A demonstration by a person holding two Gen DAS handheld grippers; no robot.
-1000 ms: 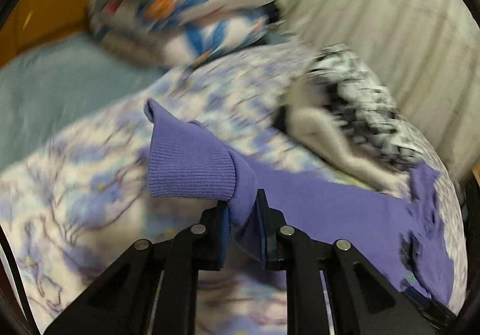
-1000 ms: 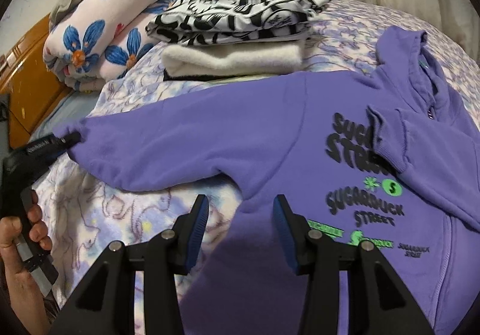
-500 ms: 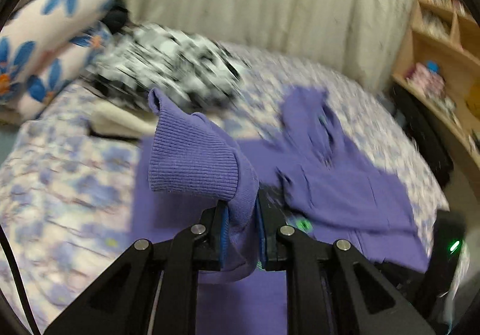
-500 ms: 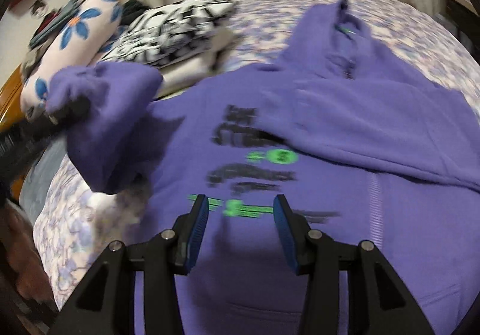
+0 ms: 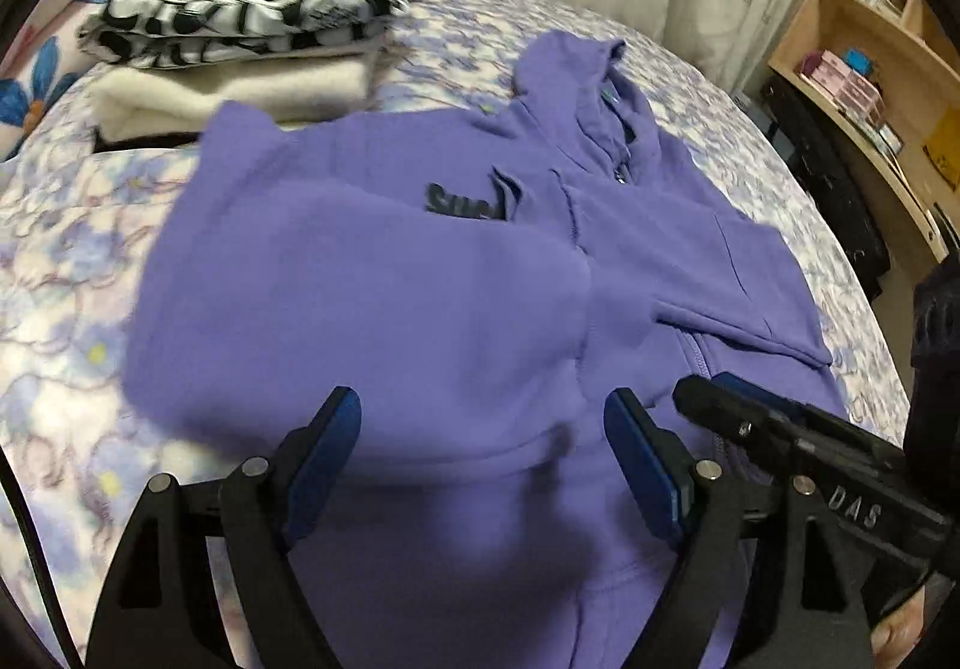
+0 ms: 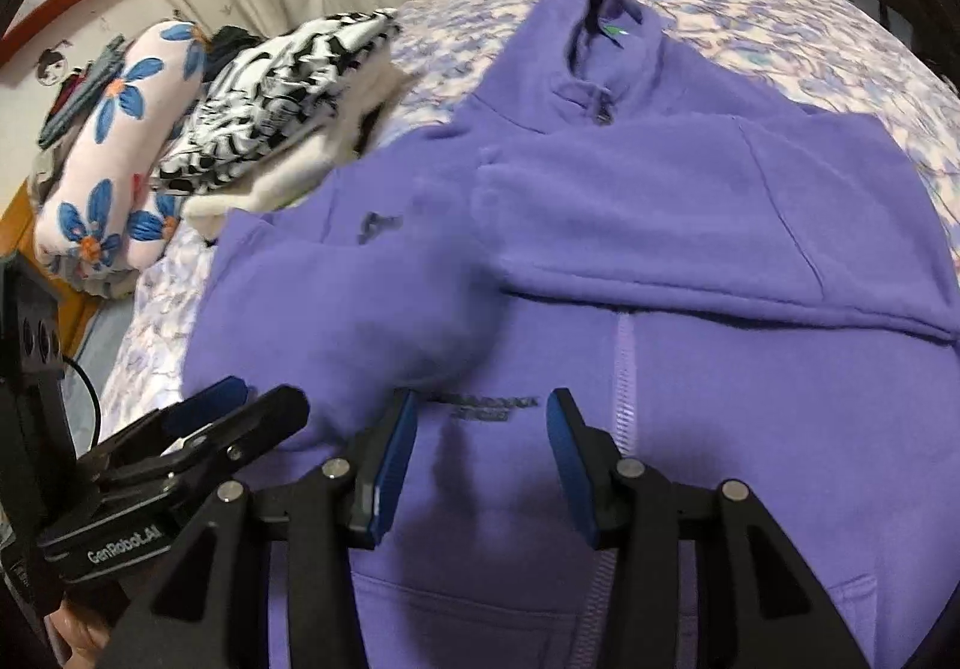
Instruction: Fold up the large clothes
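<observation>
In the left wrist view, the jaws of the left gripper [image 5: 483,465] have just been opened wide and nothing is held between them, so the sleeve [image 5: 360,309] can be left lying across the chest of the purple hoodie [image 5: 690,261], which is spread flat on the bed [image 5: 72,225]. In the right wrist view, the right gripper [image 6: 480,465] is held partly open and empty just above the hoodie's zip, likely so the fold can be patted flat, and the left gripper is seen just beside the hoodie's left edge.
</observation>
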